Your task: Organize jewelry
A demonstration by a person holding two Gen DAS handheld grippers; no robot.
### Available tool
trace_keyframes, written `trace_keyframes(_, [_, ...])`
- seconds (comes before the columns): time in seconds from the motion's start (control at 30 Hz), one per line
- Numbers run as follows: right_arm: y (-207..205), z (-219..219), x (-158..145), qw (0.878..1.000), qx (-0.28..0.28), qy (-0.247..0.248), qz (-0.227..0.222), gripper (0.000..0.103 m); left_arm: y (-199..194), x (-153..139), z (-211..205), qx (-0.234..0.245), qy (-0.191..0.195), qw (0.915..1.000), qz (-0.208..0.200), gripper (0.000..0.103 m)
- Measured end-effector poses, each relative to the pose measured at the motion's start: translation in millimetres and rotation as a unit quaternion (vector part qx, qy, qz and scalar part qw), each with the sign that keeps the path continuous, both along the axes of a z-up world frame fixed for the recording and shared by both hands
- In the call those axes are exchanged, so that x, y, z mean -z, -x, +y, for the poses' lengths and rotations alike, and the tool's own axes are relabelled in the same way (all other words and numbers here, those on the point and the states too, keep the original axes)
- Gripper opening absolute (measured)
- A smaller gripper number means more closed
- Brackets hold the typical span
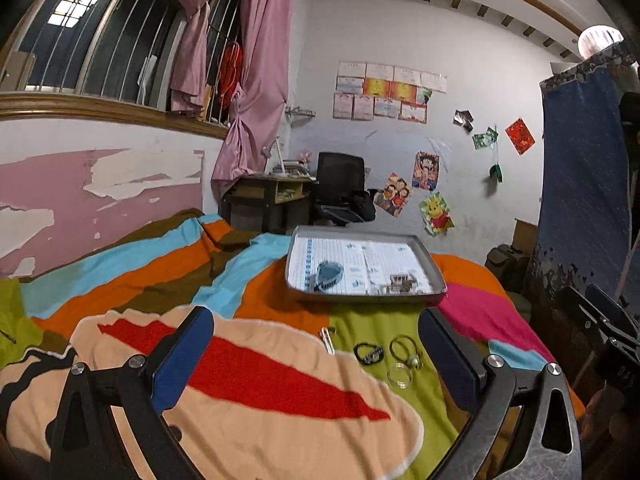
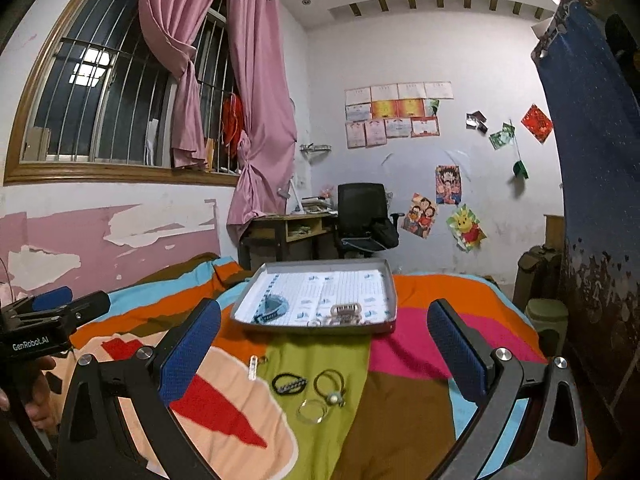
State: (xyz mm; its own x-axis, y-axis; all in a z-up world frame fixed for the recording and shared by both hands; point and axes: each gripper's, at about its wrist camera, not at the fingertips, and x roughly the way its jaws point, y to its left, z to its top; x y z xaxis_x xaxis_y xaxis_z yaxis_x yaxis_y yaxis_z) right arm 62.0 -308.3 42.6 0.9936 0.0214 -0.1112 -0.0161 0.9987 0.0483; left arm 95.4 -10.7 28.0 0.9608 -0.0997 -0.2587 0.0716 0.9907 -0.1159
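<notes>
A grey tray (image 1: 434, 270) (image 2: 390, 292) lined with printed paper lies on the bed. It holds a blue bracelet (image 1: 329, 273) (image 2: 273, 307) and a pale hair clip (image 1: 402, 282) (image 2: 346, 314). On the green patch before it lie a hairpin (image 1: 327, 339) (image 2: 253, 366), a black beaded hair tie (image 1: 370, 353) (image 2: 289, 384), a black hair tie with a bead (image 1: 406, 350) (image 2: 330, 386) and a clear ring (image 1: 400, 376) (image 2: 312, 411). My left gripper (image 1: 316, 354) and right gripper (image 2: 324, 350) are open and empty, above the bed short of the loose items.
The bed has a colourful striped blanket (image 1: 160, 276) (image 2: 420, 420). A desk (image 1: 266, 196) and a black office chair (image 1: 340, 184) stand beyond it by the wall. The left gripper shows at the left edge of the right wrist view (image 2: 52, 308).
</notes>
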Motion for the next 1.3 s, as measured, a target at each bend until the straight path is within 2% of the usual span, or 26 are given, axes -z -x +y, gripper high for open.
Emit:
trace_keyframes(0.2, [16.6,-0.4,14.9,0.999,0.004,-0.020,0.039,0.102,9.6,13.1,2.7,0.010,0.001,0.9995,0.030,0.103])
trace_keyframes(0.4, [11.2,-2.8,33.5,0.996,0.010,-0.032,0.079,0.102,6.6,18.5,2.9,0.021,0.009,0.9991,0.037,0.103])
trace_keyframes(0.57, [2.3,-3.3,37.4,0.995,0.015,-0.037,0.088,0.102,-3.2,17.8,0.0,0.020,0.007,0.9991,0.037,0.103])
trace_keyframes(0.77, [-16.1,2.1,31.7,0.996,0.008,-0.022,0.091,0.102,-31.3,10.0,-0.7,0.016,0.012,0.9994,0.028,0.103])
trace_keyframes(1.03, [-47.0,0.8,11.7,0.997,0.010,-0.002,0.070,0.102,-75.5,3.4,-6.5,0.016,0.011,0.9996,0.020,0.103])
trace_keyframes(1.3, [-110.2,-10.0,-2.0,0.998,0.013,0.004,0.062,0.102,-140.8,21.7,-9.3,0.015,-0.001,0.9986,0.052,0.103])
